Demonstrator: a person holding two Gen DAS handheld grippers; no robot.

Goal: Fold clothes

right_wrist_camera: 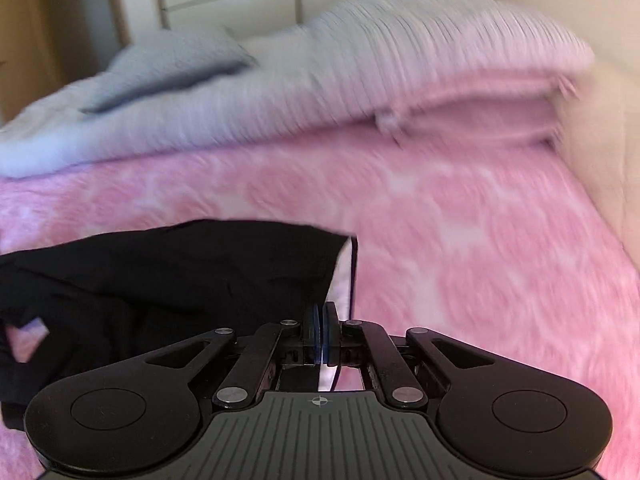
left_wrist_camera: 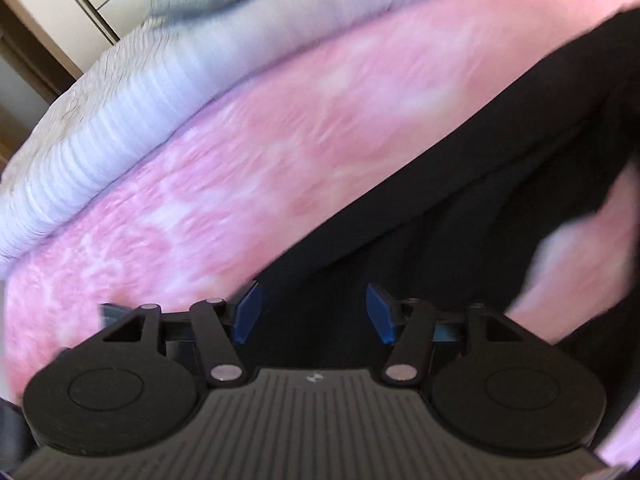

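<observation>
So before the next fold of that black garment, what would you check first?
1. Right gripper closed: ok, its jaws are together at the edge of the black fabric garment; whether cloth is truly pinched, cannot tell.
2. Left gripper ready to grab: ok, jaws apart above the black cloth, nothing between them.
3. Garment lying flat: not ok, it is rumpled on the pink fluffy blanket.
4. Room to fold: ok, bare pink blanket lies beyond the garment.
5. Ribbed white quilt apart from the garment: ok.
6. Which part of the garment is held: cannot tell, the pictures are blurred.
</observation>
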